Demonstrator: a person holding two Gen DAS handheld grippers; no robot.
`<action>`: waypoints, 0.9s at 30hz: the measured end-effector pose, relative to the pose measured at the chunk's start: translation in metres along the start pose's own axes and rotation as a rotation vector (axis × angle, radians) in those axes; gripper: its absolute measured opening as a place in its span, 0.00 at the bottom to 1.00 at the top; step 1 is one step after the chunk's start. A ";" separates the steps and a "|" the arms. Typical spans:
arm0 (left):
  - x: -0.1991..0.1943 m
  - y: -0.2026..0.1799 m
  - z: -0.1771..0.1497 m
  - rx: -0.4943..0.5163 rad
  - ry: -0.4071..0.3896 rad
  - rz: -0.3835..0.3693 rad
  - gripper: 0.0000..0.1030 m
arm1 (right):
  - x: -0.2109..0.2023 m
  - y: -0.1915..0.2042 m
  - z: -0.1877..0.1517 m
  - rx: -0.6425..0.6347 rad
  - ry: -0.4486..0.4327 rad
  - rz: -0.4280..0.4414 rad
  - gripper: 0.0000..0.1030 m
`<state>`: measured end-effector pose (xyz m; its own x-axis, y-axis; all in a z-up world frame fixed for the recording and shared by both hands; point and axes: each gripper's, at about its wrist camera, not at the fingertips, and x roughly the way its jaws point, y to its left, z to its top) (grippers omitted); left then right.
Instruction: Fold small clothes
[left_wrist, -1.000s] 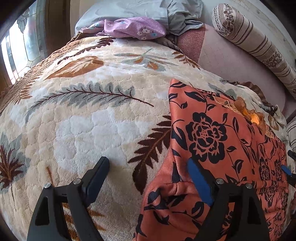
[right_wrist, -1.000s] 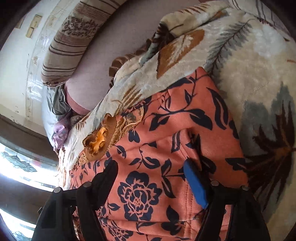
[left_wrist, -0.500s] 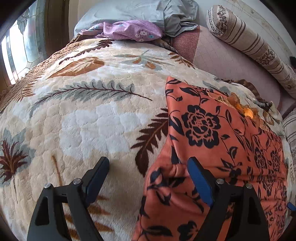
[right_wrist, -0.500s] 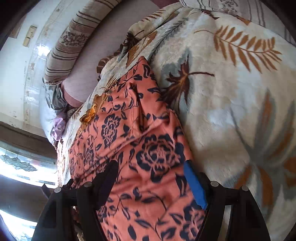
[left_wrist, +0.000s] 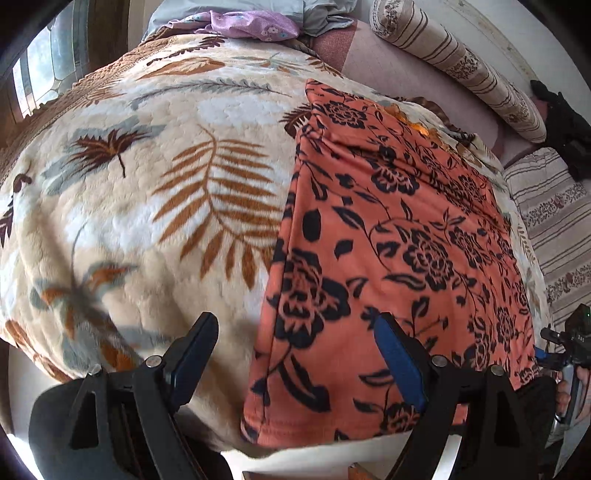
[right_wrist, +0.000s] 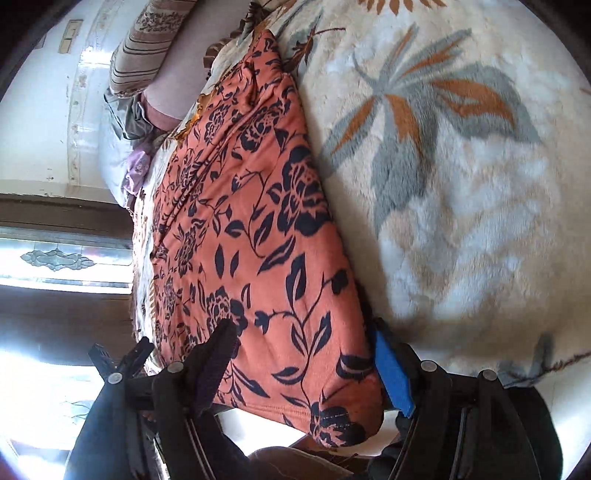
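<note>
A wide bed is covered by one cream fleece blanket (left_wrist: 155, 206) printed with brown, orange and grey leaves. On it lies a single orange garment (left_wrist: 399, 243) patterned with dark blue flowers, spread out long and flat, its near hem hanging just over the blanket's front edge. At the far end of the bed sit two striped bolster pillows (left_wrist: 458, 62), a crumpled lilac cloth (left_wrist: 255, 27) and some grey bedding (left_wrist: 321, 14).

Two claws are in the room, one in each of the person's hands. The left gripper (left_wrist: 295, 354) sits at the garment's near left corner with its jaws spread wide: the cloth's left edge falls between the two fingers, the blue-padded finger is over the orange fabric and the other over bare blanket. It grips nothing.

The right gripper (right_wrist: 306, 354) is at the near right corner, also spread wide and holding nothing. The garment's corner lies between its fingers, the blue pad just beside the cloth's right edge. From the left camera this gripper shows small at the garment's far right corner.
</note>
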<state>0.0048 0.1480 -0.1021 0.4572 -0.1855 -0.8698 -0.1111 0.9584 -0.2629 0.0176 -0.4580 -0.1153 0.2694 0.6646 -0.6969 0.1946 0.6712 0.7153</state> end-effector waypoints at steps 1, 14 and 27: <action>-0.001 -0.001 -0.006 0.007 0.018 -0.009 0.84 | 0.000 0.000 -0.004 0.001 0.002 0.011 0.74; 0.015 -0.007 -0.030 -0.003 0.103 0.100 0.29 | 0.014 0.013 -0.015 -0.086 0.033 -0.145 0.54; -0.026 -0.006 -0.015 -0.007 -0.004 -0.027 0.07 | -0.015 0.017 -0.022 -0.062 -0.048 -0.048 0.09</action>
<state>-0.0201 0.1433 -0.0840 0.4641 -0.2104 -0.8605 -0.1051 0.9515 -0.2893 -0.0036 -0.4497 -0.0935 0.3066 0.6155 -0.7260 0.1501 0.7220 0.6755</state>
